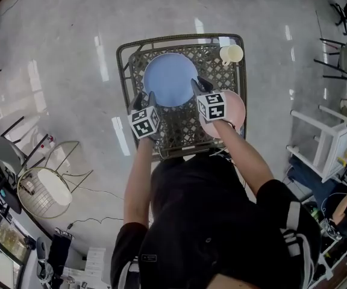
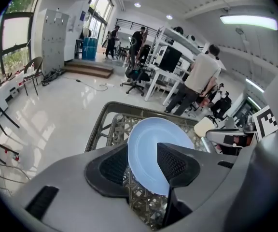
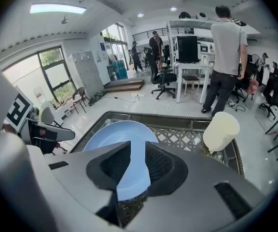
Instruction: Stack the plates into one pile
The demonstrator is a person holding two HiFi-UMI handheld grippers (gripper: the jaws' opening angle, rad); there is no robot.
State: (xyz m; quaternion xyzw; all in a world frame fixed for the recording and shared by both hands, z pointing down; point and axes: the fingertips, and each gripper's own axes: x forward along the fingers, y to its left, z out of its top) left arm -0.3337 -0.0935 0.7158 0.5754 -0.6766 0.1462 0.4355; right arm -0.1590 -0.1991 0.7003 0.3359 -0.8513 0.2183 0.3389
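A: Well, what's hidden?
B: The pink plate [image 1: 237, 109], half under the right claw [image 3: 135, 166].
A: And the blue plate [image 1: 170, 79]?
B: Flat, face up on the wicker desk [image 1: 179, 131]. It's round, so no long axis. Its near rim sits between the wide-open jaws of that claw and the left claw [image 2: 144, 164].

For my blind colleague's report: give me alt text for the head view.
From above, a person's left gripper and right gripper flank a round light-blue plate on a dark woven wicker table. A round pink plate lies to its right, a cream cup beyond.
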